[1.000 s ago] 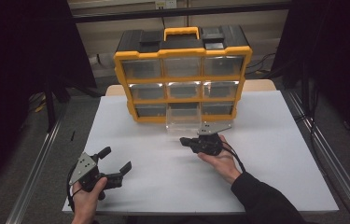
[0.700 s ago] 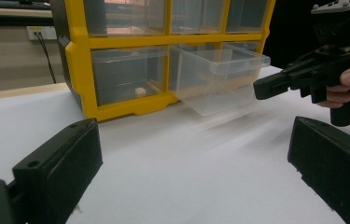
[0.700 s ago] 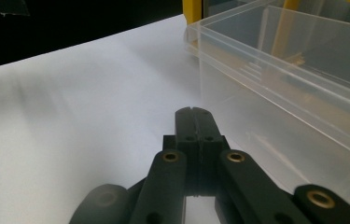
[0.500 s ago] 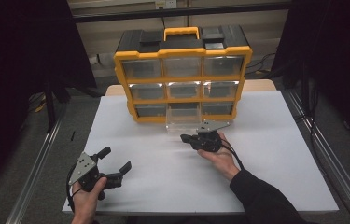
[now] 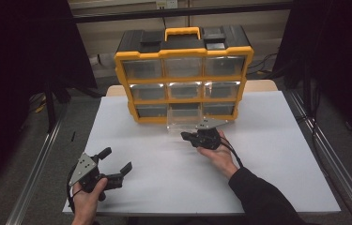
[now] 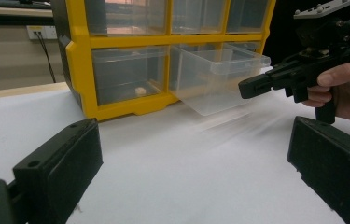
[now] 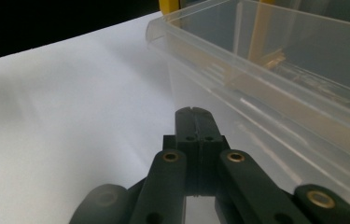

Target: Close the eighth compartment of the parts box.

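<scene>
Clear drawer [image 5: 183, 121], bottom row, middle slot of the yellow organizer [image 5: 183, 74]: pulled partway out, front end tipped down toward the white table [image 5: 277, 154]. In the left gripper view the drawer [image 6: 217, 77] hangs out of the frame at a slant, its front lower edge near or on the tabletop, cannot tell which. Looks empty from here.

Right gripper [image 5: 186, 137] sits just in front of the drawer, at its front wall, jaws pressed together with nothing between them. Right gripper view confirms it: the two black jaws meet flush [image 7: 195, 122], drawer rim [image 7: 256, 51] just beside and above the tips, contact not clear. The left gripper view has the right gripper [image 6: 249, 87] tip level with the drawer's front corner.

Left gripper [image 5: 116, 162] is well apart, near the table's front left corner, jaws spread wide, holding nothing, pointed toward the organizer.

Bottom-left drawer [image 6: 128, 74] is closed, small pale item inside [image 6: 139, 90].
</scene>
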Demonstrator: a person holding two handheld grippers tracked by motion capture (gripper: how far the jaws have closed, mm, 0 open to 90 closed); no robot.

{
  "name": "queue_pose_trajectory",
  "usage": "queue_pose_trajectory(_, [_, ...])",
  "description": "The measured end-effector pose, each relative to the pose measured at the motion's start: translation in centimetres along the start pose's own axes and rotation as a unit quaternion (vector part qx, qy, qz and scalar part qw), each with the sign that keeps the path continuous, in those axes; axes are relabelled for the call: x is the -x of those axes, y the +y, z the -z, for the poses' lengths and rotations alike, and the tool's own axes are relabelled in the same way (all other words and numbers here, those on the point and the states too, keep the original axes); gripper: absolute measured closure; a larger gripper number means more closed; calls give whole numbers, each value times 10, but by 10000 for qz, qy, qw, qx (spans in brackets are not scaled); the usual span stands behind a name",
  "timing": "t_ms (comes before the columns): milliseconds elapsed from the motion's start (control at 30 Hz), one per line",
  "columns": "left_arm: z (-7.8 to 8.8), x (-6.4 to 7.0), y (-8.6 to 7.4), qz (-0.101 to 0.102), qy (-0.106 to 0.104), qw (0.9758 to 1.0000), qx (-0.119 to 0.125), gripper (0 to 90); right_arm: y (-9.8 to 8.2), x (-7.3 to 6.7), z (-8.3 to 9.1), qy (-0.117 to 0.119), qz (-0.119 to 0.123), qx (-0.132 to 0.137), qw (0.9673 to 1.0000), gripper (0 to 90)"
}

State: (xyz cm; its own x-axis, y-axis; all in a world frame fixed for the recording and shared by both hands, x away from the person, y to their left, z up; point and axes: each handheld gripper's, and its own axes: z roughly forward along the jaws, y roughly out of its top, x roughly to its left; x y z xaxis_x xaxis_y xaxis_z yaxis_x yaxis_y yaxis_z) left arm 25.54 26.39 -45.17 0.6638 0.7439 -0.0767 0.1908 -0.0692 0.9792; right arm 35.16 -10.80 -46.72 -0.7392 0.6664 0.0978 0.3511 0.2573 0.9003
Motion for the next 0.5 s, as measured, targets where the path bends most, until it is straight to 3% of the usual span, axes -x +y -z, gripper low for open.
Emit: queue_pose_trajectory(500, [0,0,0,17,4,10000,6,28,-2,6,-4,-87,-47,118,9999,900])
